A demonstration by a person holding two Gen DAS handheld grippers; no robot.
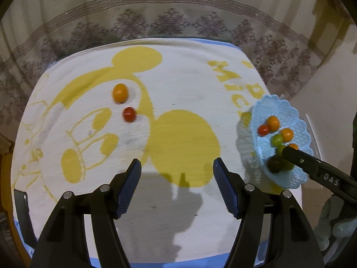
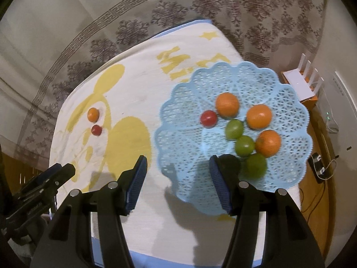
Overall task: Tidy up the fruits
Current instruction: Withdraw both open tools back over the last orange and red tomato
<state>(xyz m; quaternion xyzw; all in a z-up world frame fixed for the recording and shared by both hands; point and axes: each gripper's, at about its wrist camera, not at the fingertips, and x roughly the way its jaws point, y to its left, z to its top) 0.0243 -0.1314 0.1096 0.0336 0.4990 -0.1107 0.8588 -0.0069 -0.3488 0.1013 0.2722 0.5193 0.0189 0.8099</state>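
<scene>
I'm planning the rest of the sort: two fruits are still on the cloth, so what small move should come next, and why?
Probably bring the left gripper forward over the red fruit. Its jaws are open and empty, and that fruit and the orange fruit lie on the cloth ahead of it, while the other fruits already sit in the blue basket. The red one is nearer.

A white towel (image 1: 178, 84) printed with a yellow cartoon mouse and yellow lettering covers the table. A patterned lace curtain (image 1: 169, 22) hangs behind its far edge. At the far right stands a white router (image 2: 301, 82) with upright antennas; nearer lies a charger with cables (image 2: 320, 167).
</scene>
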